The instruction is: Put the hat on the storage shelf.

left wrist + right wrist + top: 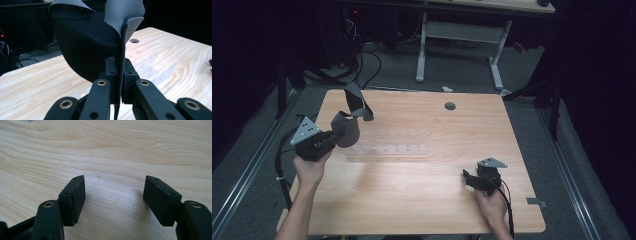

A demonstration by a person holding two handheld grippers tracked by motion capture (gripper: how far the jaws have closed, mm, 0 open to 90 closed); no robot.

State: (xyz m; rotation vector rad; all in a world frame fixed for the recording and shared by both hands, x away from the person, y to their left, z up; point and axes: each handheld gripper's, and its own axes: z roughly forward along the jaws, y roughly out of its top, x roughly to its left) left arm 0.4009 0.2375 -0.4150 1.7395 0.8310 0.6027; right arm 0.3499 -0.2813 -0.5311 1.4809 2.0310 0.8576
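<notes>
Fabric, a grey neoprene-like piece [346, 129] with a strap, hangs above the desk's [422, 200] left edge, pinched at a folded edge by the left gripper [120, 82]. It looks light and floppy; a grip on the free strap would steady it. The right gripper [113, 195] rests near the front right corner, jaws spread, empty.

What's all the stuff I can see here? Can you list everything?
Grey fabric piece: one, grey outside and dark inside, lifted above the table's left part, pinched by the left gripper.
Clear slotted rack: one, see-through, flat on the table right of the fabric.
Table: one, light wood, with a round grey hole near its far edge.
White-legged desk: one, on the floor beyond the table.
Cables: several, black, on the floor at the far left.
Left gripper: one, black, jaws shut on the fabric.
Right gripper: one, black, jaws open just above bare wood, near the table's right front.
</notes>
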